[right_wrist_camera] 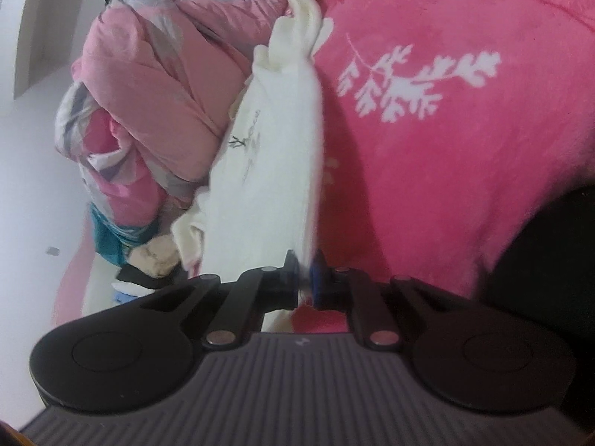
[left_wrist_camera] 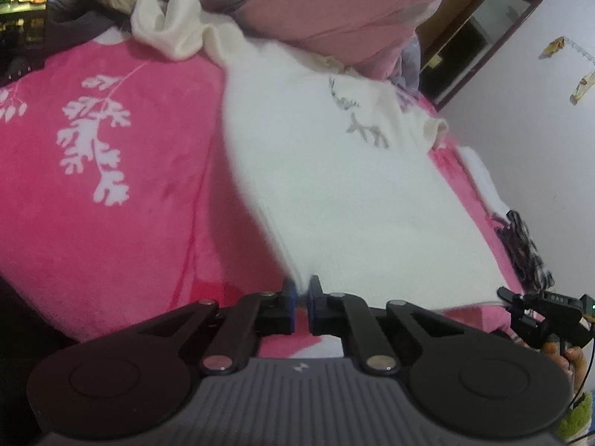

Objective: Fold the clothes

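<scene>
White sweater lies spread on a pink blanket printed with white leaf sprigs, its hem at the near edge and its neckline and sleeves toward the far side. A small grey embroidered motif sits on the chest. One cream sleeve is bunched at the far left, beside a heaped pink quilt.

The left gripper has its blue-padded jaws nearly closed on the hem at the garment's near left corner, white knit pinched between them. The right gripper is likewise pressed together on the hem; in its own view the cloth rises in a taut band away from the fingers, though motion blur there makes the exact hold hard to judge. From the left wrist camera, that second gripper shows at the near right corner of the sweater.

A white wall and dark-framed opening lie on the far right.
</scene>
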`<state>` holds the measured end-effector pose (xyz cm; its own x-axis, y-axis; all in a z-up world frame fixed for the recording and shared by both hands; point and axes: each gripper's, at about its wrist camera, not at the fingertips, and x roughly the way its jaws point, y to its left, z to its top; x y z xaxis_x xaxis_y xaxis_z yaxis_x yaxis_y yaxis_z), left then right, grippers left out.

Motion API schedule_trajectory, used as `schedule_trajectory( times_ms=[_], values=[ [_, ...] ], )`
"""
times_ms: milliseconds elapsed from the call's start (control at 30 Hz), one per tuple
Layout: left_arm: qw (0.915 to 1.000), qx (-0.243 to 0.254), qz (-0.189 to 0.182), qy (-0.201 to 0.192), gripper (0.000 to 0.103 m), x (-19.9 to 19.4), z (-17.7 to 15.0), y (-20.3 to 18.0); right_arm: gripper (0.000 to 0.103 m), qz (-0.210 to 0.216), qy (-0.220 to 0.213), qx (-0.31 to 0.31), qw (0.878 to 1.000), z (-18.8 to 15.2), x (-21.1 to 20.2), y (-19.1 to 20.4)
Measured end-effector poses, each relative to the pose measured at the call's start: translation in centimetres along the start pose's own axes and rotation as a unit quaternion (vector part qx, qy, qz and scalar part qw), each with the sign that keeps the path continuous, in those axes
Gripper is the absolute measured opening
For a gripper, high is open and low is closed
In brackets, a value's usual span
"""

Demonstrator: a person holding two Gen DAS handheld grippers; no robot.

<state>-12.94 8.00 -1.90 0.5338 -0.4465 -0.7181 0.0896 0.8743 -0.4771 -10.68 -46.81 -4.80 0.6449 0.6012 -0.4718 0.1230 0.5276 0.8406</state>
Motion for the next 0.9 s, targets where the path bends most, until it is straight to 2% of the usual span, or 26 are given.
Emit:
schedule_trajectory(
  times_ms=[67,200,267,300,367,433,500,533,633,700,767,800,833,900],
  values=[
    [0.9996,0.004,0.017,0.023,0.006,1.5,-0.3,0.5,0.004,-0.025,0.007,0.001,1.0,0.0,0.9,-0.5],
    [0.9986,0.042,0.023,0.023,0.011,2.3,-1.0,0.5,0.008,-0.054,0.02,0.005,0.998,0.2,1.2,-1.3],
    [0.9986,0.048,0.02,0.014,0.02,1.6,-1.0,0.6,0.011,-0.069,0.014,-0.009,0.997,0.3,0.3,-0.8],
    [0.9985,0.049,0.022,0.006,0.03,1.0,-1.1,0.8,0.014,-0.086,-0.001,-0.03,0.996,0.3,-0.5,-0.1],
    [0.9973,0.062,0.035,-0.018,0.04,0.1,-0.7,0.7,0.016,-0.122,-0.036,-0.078,0.989,0.4,-2.1,1.3],
    [0.9949,0.076,0.05,-0.044,0.04,-0.8,-0.3,0.7,0.016,-0.157,-0.071,-0.124,0.977,0.4,-3.7,2.7],
    [0.9915,0.089,0.064,-0.07,0.04,-1.7,0.1,0.6,0.016,-0.154,-0.084,-0.167,0.97,0.6,-3.3,4.4],
    [0.9894,0.096,0.071,-0.082,0.04,-2.1,0.3,0.6,0.016,-0.146,-0.082,-0.187,0.968,0.6,-2.4,5.3],
    [0.9856,0.124,0.053,-0.101,0.039,-0.4,1.7,-1.1,0.016,-0.119,-0.055,-0.257,0.957,0.1,2.8,8.0],
    [0.986,0.134,0.04,-0.09,0.038,2.0,2.4,-2.4,0.016,-0.1,-0.031,-0.298,0.949,-0.3,6.2,9.4],
    [0.9876,0.139,0.04,-0.06,0.037,4.4,2.3,-2.5,0.015,-0.105,-0.014,-0.318,0.942,-0.7,8.9,9.5],
    [0.9876,0.14,0.049,-0.053,0.03,5.1,2.0,-2.1,0.013,-0.105,-0.013,-0.32,0.942,-0.8,8.9,8.8],
    [0.9865,0.144,0.046,-0.064,0.026,5.2,1.5,-1.5,0.011,-0.106,-0.012,-0.319,0.942,-0.8,8.5,8.0],
    [0.9875,0.137,0.03,-0.071,0.026,4.3,1.0,-0.6,0.01,-0.106,-0.011,-0.319,0.942,-0.7,7.9,6.2]
  ],
)
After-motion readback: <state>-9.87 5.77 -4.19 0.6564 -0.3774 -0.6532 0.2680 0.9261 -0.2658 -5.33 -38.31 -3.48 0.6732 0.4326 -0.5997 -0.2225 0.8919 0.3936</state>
